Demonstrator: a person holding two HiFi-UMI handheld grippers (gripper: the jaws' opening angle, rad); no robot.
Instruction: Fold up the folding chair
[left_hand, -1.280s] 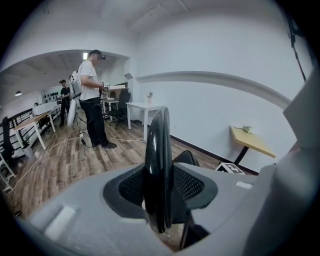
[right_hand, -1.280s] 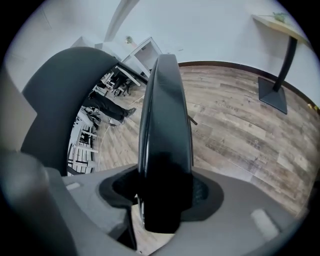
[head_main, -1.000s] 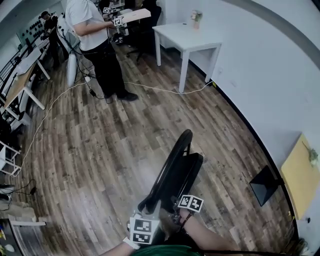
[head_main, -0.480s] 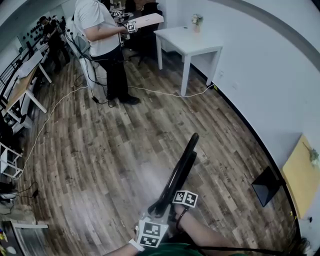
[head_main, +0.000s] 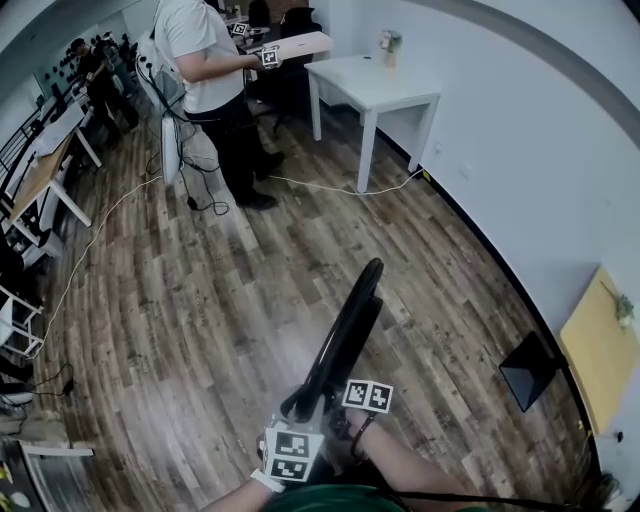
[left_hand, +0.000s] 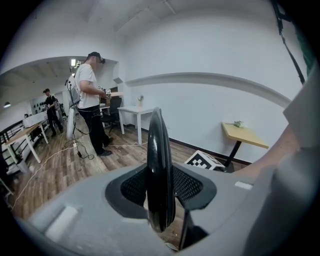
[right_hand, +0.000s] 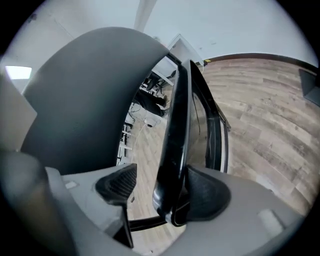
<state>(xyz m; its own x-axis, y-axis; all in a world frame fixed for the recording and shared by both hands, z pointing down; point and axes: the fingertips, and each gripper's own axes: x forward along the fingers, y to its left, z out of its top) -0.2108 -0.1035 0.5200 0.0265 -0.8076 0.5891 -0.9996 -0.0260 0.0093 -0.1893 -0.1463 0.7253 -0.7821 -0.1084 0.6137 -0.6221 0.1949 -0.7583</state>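
Observation:
The black folding chair (head_main: 345, 335) stands on the wood floor, folded nearly flat and seen edge-on from above in the head view. My left gripper (left_hand: 160, 182) is shut on its top edge (left_hand: 159, 170), with both meshed pads against the black rim. My right gripper (right_hand: 162, 187) is beside it on the same edge, and its jaws are opening. The chair's rim (right_hand: 175, 150) leans on the right pad (right_hand: 207, 192), while the left pad (right_hand: 116, 182) stands apart from it. Both marker cubes show at the bottom of the head view, the left (head_main: 292, 455) and the right (head_main: 367, 397).
A person (head_main: 215, 90) with grippers stands at the back near a white table (head_main: 375, 80). A cable (head_main: 110, 215) trails over the floor. A yellow side table (head_main: 600, 350) on a black base (head_main: 528, 368) stands by the right wall. Desks (head_main: 40, 170) line the left.
The chair's seat and back have closed into one thin edge. My right marker cube has shifted a little along the chair top. The person at the back has stepped slightly.

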